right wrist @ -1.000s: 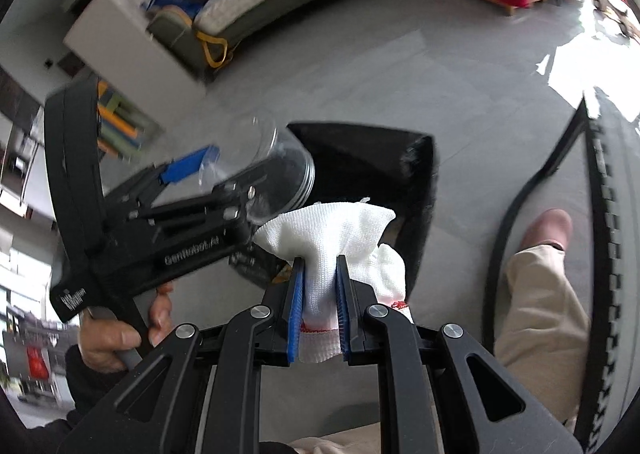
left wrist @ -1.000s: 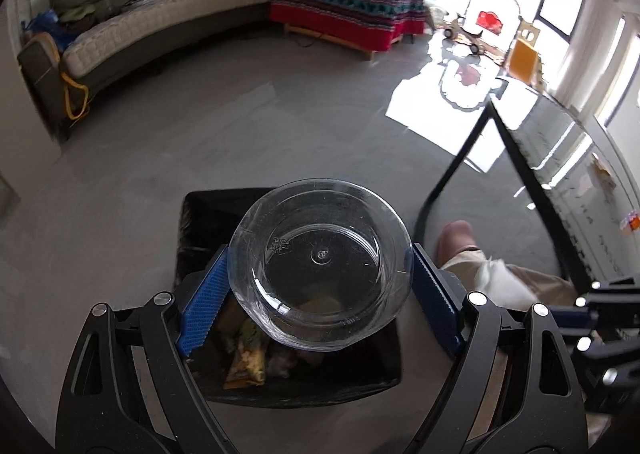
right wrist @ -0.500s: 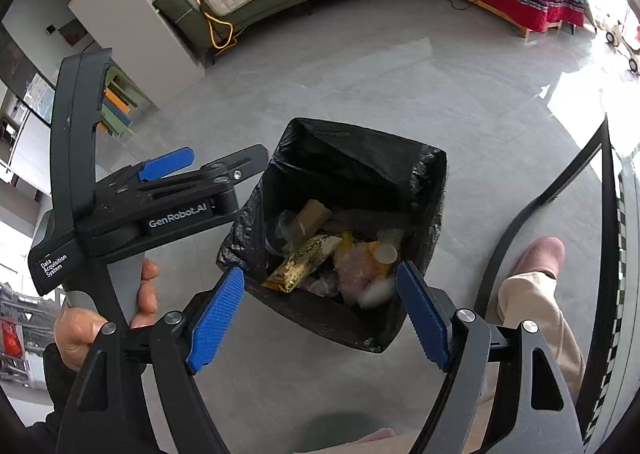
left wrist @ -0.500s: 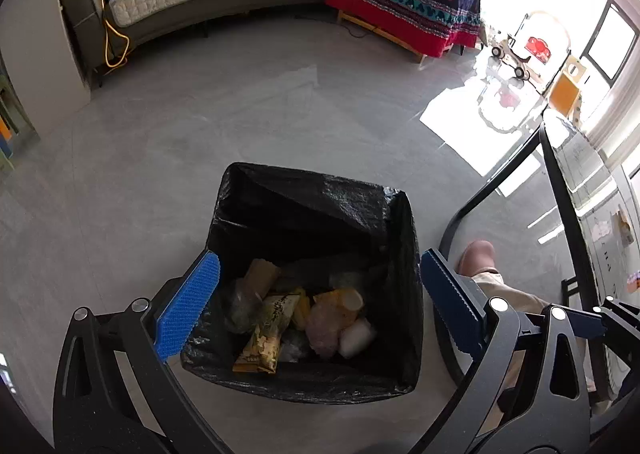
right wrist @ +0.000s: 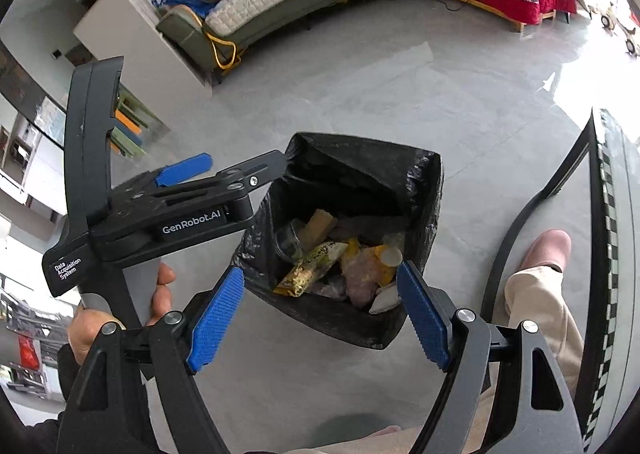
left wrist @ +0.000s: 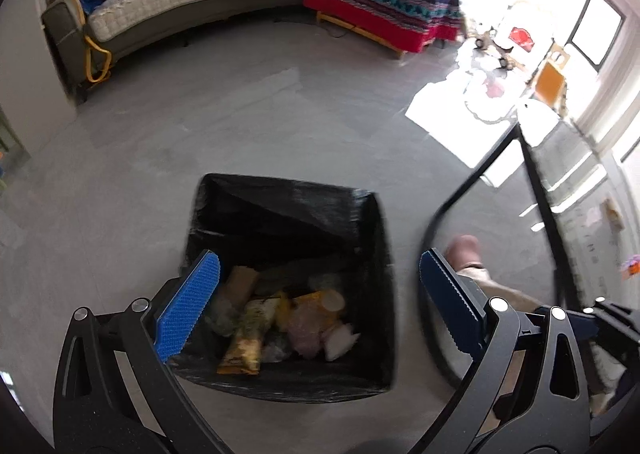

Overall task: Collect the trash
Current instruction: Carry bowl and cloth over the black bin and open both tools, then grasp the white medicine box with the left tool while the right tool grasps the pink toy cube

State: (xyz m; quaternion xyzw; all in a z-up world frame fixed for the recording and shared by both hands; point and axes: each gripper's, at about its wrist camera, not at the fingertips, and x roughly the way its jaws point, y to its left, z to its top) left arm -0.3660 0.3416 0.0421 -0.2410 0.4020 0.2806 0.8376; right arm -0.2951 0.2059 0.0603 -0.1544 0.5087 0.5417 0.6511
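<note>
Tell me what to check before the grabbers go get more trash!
1. Left gripper empty, jaws open: ok, nothing sits between them.
2. Right gripper empty, jaws open: ok, only the bin shows between them.
3. Trash bin upright with its black bag over the rim: ok.
4. Dropped trash inside the bin: ok, the yellow wrapper and other bits lie in the bag; no litter shows on the floor around it.
5. Room left in the bin: ok, the pile sits well below the rim.
6. More trash to collect nearby: cannot tell, none shows in these views.
</note>
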